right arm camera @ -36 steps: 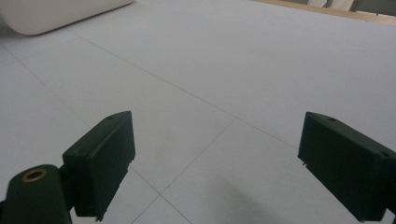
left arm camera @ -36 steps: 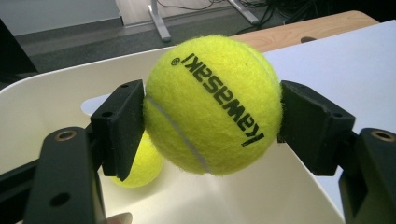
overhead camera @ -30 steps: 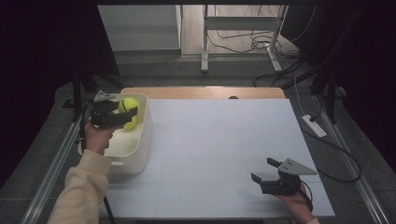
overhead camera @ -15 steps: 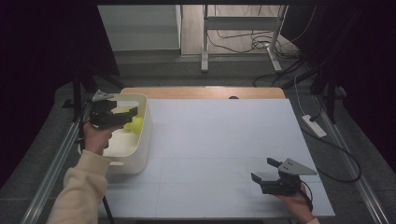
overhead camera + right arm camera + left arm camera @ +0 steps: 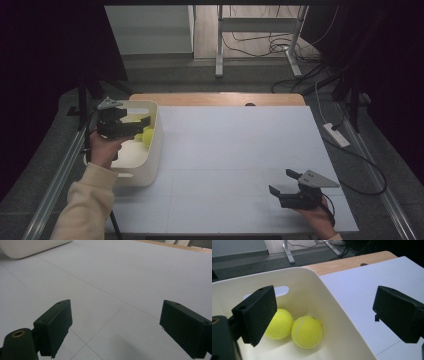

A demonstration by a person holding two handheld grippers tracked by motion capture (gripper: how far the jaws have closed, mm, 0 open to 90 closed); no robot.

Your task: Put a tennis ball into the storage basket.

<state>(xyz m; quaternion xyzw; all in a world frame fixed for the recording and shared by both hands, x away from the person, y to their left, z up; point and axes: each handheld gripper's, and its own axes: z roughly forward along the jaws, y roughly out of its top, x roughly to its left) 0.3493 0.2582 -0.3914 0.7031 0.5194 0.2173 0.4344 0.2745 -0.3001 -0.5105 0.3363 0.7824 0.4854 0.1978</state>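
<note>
At the left edge of the table (image 5: 240, 150), a cream plastic bin (image 5: 152, 150) stands on the white surface, a slot handle cut into its far wall. The left gripper (image 5: 145, 122) hangs over the bin's open top, held in the person's left hand (image 5: 102, 150), whose cream sleeve (image 5: 82, 205) enters from below. Its jaws have just been opening and now stand wide apart with nothing between them; in the left gripper view the two black pads (image 5: 258, 313) frame the bin's interior without touching anything.

Two yellow-green tennis balls lie on the bin's floor, touching one another. The nearer tennis ball (image 5: 307, 331) rests against the side wall next to the white surface; the farther tennis ball (image 5: 280, 323) sits just beside it and is partly hidden behind the gripper's pad. From the high view one yellow ball (image 5: 147, 136) shows just below the gripper's jaws, close to the bin's wall.

The right gripper (image 5: 282, 182) lies well apart from the bin, near the table's front right corner, held low over the white surface in the right hand (image 5: 317, 217). Its jaws are likewise spread wide and empty; the right gripper view shows bare white tabletop between them, crossed by thin seam lines, with a corner of the bin (image 5: 32, 247) at upper left.
</note>
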